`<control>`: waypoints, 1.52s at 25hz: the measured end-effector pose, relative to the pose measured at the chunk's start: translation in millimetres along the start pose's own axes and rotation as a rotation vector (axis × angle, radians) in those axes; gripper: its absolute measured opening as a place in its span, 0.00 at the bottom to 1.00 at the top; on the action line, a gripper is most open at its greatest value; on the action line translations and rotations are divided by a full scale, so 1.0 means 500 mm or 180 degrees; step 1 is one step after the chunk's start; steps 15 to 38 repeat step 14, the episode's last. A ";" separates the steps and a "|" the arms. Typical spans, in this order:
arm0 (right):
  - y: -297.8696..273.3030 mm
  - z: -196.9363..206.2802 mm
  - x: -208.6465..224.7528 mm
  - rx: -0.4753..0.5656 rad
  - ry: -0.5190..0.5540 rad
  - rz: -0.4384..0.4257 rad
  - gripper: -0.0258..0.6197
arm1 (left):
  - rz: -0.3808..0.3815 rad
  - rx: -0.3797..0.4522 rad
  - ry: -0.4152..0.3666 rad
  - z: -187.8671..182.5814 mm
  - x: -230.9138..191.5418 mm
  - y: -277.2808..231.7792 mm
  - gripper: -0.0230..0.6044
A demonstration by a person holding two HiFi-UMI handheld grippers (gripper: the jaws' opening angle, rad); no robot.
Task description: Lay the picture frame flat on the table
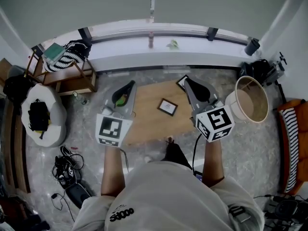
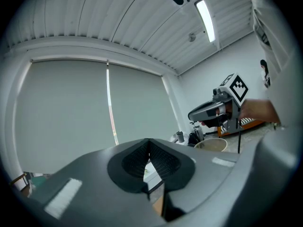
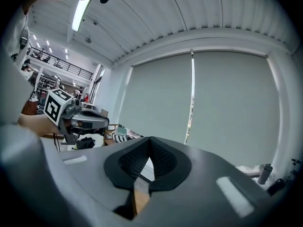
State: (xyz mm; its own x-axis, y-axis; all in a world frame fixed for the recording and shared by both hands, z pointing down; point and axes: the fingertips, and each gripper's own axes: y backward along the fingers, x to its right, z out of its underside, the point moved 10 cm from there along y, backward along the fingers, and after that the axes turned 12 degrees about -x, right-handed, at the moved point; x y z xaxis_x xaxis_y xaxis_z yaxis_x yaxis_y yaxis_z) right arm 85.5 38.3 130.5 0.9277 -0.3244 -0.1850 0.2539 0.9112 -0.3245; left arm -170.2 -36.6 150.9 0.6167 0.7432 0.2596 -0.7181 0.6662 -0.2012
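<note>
A small dark-framed picture frame (image 1: 167, 107) lies flat near the middle of the wooden table (image 1: 149, 124). A second dark frame's corner (image 1: 181, 83) shows at the table's far edge, right beside the tip of my right gripper (image 1: 186, 79). My left gripper (image 1: 131, 83) hovers over the table's left end, well left of the frame. Both grippers tilt upward toward the window blind, held apart from the frames. In the left gripper view the left gripper (image 2: 149, 145) is shut and empty. The right gripper (image 3: 150, 143) in its own view is likewise shut on nothing.
A round tan basket (image 1: 250, 100) stands right of the table. On the left sit a white pouf with a black bag (image 1: 41, 114) and a wooden stand with striped cloth (image 1: 67, 61). Cables (image 1: 67, 163) lie on the floor. A white sill (image 1: 159, 44) runs behind.
</note>
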 end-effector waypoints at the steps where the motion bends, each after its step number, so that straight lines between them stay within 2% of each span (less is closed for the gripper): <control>1: -0.002 0.000 -0.001 -0.0009 -0.0004 0.0006 0.04 | 0.0006 -0.0005 -0.0001 0.001 -0.002 -0.001 0.05; 38: -0.015 0.018 0.013 -0.0099 0.0010 0.0022 0.04 | 0.0021 -0.0037 0.0036 0.016 0.004 -0.018 0.05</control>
